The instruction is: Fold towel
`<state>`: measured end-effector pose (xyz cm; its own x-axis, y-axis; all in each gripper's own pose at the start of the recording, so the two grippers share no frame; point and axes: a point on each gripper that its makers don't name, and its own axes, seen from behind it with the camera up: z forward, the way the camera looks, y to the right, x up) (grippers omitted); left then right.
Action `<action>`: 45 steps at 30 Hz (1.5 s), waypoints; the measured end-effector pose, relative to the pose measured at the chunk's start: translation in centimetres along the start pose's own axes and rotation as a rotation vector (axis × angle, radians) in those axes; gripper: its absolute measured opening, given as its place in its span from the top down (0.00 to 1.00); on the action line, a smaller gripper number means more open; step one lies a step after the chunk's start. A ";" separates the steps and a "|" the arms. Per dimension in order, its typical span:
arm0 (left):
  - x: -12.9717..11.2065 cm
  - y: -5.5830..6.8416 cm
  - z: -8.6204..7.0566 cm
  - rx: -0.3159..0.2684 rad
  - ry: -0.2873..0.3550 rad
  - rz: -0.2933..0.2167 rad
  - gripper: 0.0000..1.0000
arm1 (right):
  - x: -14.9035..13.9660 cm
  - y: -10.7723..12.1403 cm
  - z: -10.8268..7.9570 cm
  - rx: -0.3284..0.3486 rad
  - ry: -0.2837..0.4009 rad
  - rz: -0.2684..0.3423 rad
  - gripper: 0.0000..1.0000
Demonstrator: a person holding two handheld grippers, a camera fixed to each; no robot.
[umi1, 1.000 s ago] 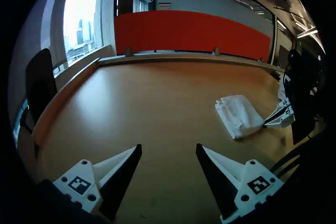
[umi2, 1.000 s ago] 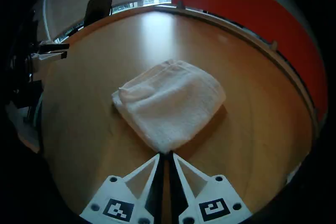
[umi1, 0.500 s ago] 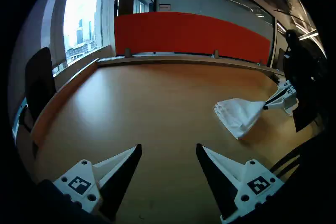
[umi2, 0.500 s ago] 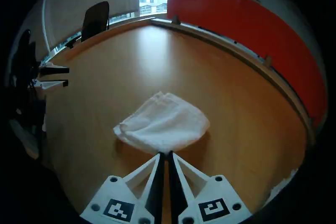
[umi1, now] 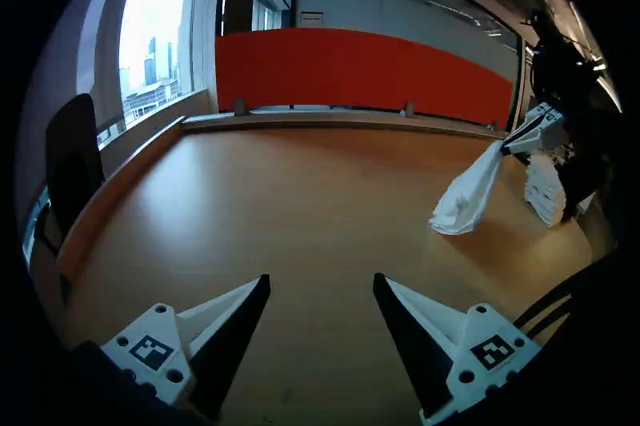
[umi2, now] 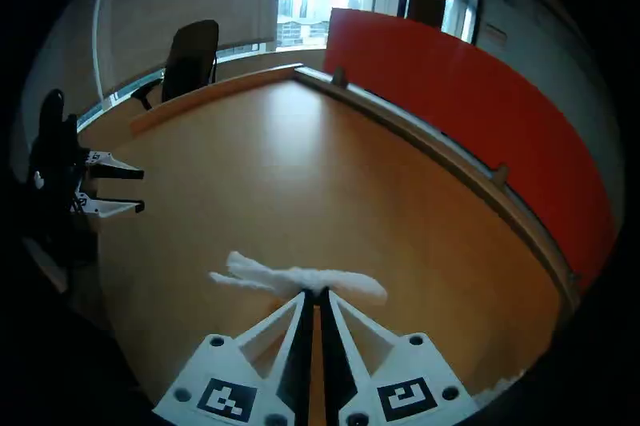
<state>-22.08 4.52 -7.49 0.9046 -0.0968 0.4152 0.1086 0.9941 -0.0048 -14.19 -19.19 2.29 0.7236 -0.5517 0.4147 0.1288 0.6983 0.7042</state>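
1. The white towel [umi1: 466,196] is hanging in the right part of the left gripper view, drooping from one raised corner. Its lower end is reaching close to the wooden table [umi1: 280,186]; whether it is touching cannot be told.
2. In the right gripper view the towel [umi2: 298,277] is showing edge-on as a thin white band, low in the centre, just above the fingertips.
3. The right gripper [umi2: 318,295] is pinching the towel, its two fingers pressed together on the cloth. In the left gripper view, the right gripper [umi1: 512,145] is sitting at the towel's top corner, at the upper right.
4. The left gripper [umi1: 321,278] is holding its fingers spread wide at the bottom centre, over the tabletop, gripping nothing. At the left edge of the right gripper view, the left gripper [umi2: 138,190] is hovering well apart from the towel.
5. A red partition [umi1: 360,66] is running along the table's far edge, and a dark chair [umi1: 72,158] is standing at the left below a window [umi1: 152,42].
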 end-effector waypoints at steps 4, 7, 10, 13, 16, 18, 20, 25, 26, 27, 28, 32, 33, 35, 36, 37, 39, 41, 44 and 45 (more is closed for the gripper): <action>0.3 0.1 0.0 -0.001 0.004 0.001 0.04 | 1.4 1.1 -0.9 -0.016 0.017 -0.001 0.94; 0.4 0.2 0.0 -0.001 0.005 -0.001 0.04 | 1.9 1.9 -1.6 -0.028 0.026 -0.001 0.94; 0.4 0.3 0.0 -0.002 0.005 -0.004 0.04 | 2.0 2.6 -2.2 -0.039 0.030 -0.001 0.95; 0.5 0.5 -0.1 -0.004 0.006 -0.007 0.04 | 2.1 3.4 -2.6 -0.049 0.034 0.003 0.95; 0.5 0.7 -0.1 -0.007 0.006 -0.009 0.04 | 2.2 4.1 -3.1 -0.059 0.040 0.010 0.94; 0.6 0.8 0.0 -0.008 0.007 -0.009 0.05 | 2.4 4.7 -3.4 -0.067 0.046 0.015 0.95; 0.7 0.9 0.0 -0.010 0.007 -0.007 0.04 | 2.6 5.3 -3.7 -0.077 0.052 0.021 0.95; 0.9 1.2 0.0 -0.012 0.008 -0.005 0.04 | 2.7 7.2 -4.9 -0.101 0.055 0.028 0.95; 0.9 1.2 0.0 -0.012 0.008 -0.005 0.05 | 2.7 7.7 -5.2 -0.108 0.055 0.029 0.95; 0.9 1.2 0.1 -0.012 0.008 -0.005 0.04 | 2.6 8.1 -5.4 -0.114 0.054 0.030 0.95; 0.9 1.3 0.1 -0.012 0.007 -0.006 0.04 | 2.5 8.6 -5.7 -0.120 0.052 0.032 0.95; 0.9 1.2 0.2 -0.006 0.006 -0.005 0.05 | 2.0 10.6 -6.8 -0.149 0.045 0.043 0.95; 1.0 1.2 0.3 -0.005 0.006 -0.005 0.05 | 1.8 11.2 -7.1 -0.156 0.043 0.046 0.95; 1.0 1.3 0.4 -0.003 0.005 -0.006 0.05 | 1.5 12.3 -7.6 -0.169 0.040 0.055 0.95; 1.1 1.2 0.4 -0.003 0.005 -0.006 0.05 | 1.3 12.8 -7.8 -0.176 0.037 0.057 0.95; 1.1 1.2 0.4 -0.002 0.005 -0.006 0.05 | 1.1 13.4 -8.1 -0.183 0.033 0.057 0.95; 1.3 1.2 0.5 0.000 0.005 -0.005 0.04 | 0.7 14.6 -8.7 -0.198 0.023 0.056 0.95; 1.4 1.2 0.6 0.002 0.005 -0.003 0.04 | 0.2 15.8 -9.2 -0.215 0.011 0.053 0.95; 1.6 1.2 0.7 0.004 0.004 0.000 0.04 | -0.5 17.5 -10.0 -0.236 -0.003 0.056 0.94; 1.6 1.2 0.7 0.004 0.004 0.000 0.04 | -0.7 17.9 -10.2 -0.242 -0.006 0.061 0.94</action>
<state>-20.76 5.58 -6.16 0.9060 -0.0968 0.4120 0.1066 0.9943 -0.0009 -5.49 -1.60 8.73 0.7310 -0.5077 0.4560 0.2445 0.8187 0.5196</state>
